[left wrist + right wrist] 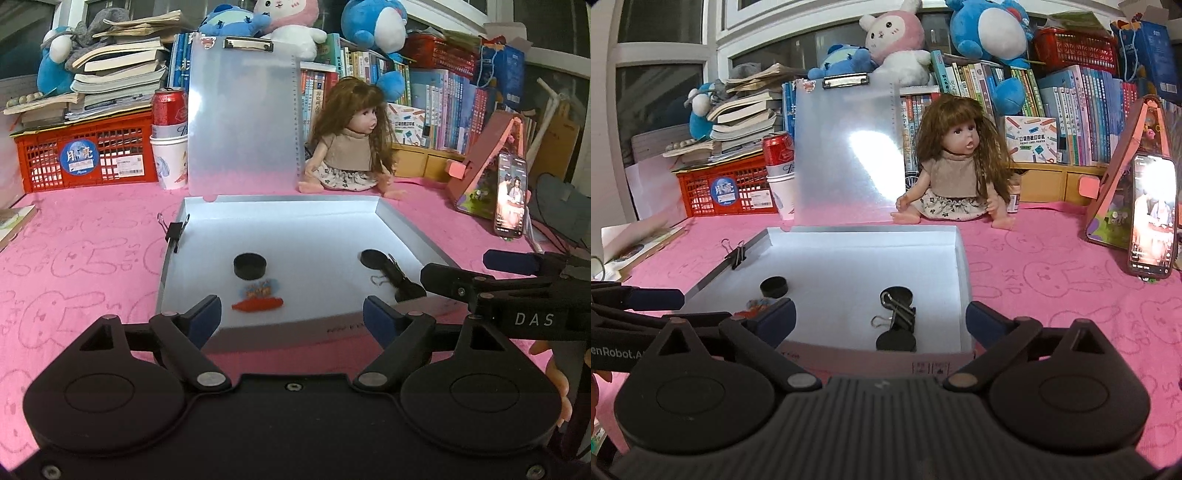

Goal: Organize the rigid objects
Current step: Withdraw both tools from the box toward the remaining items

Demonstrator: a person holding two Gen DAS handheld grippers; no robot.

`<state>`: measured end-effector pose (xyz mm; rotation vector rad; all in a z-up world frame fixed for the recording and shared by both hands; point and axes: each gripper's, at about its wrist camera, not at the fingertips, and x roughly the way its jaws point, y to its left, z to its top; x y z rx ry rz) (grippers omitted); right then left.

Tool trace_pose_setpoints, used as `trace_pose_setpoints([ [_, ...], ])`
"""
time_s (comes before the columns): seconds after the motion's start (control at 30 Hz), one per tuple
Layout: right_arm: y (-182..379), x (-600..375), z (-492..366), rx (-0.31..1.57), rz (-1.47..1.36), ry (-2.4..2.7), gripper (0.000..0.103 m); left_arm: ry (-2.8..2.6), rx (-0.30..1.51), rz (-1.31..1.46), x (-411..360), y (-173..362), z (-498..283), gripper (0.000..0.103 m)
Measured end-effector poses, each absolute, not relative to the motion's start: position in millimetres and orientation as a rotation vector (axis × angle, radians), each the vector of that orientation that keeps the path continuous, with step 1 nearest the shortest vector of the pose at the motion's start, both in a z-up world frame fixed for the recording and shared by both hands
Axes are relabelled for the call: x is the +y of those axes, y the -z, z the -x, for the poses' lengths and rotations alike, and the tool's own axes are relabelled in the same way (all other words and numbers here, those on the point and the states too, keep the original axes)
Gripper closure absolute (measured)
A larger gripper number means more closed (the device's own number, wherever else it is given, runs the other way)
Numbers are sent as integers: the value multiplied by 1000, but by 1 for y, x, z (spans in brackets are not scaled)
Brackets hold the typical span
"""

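A shallow white box (pixel 402 225) lies open on the pink cloth. Inside it are a black round cap (pixel 250 266), a small orange and blue ornament (pixel 258 295), a flat black disc (pixel 372 258) and a black binder clip (pixel 397 277). Another binder clip (pixel 173 232) grips the box's left wall. My left gripper (pixel 291 309) is open at the box's near edge, with nothing between its fingers. My right gripper (pixel 881 312) is wide open at the same edge, above the binder clip (pixel 897 315), the disc (pixel 897 294) and a second black disc (pixel 897 340), touching none of them.
A translucent clipboard (pixel 243 118) stands upright behind the box, beside a seated doll (pixel 351 147). A red crate (pixel 88 147) and a can in paper cups (pixel 170 110) are at the back left. A lit phone (pixel 511 195) leans on a stand at the right. Books and plush toys line the back.
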<state>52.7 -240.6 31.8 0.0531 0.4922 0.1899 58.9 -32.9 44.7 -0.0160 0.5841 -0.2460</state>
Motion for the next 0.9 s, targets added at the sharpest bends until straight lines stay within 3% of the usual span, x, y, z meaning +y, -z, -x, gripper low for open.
trace_pose_setpoints([
  [0.67,-22,-234,-7,455,35,-201,0,211,593,-5,-31,-31,-21,20],
  [0.9,-17,-232,3,463,47,-219,5,214,603,2,-31,-27,-12,20],
])
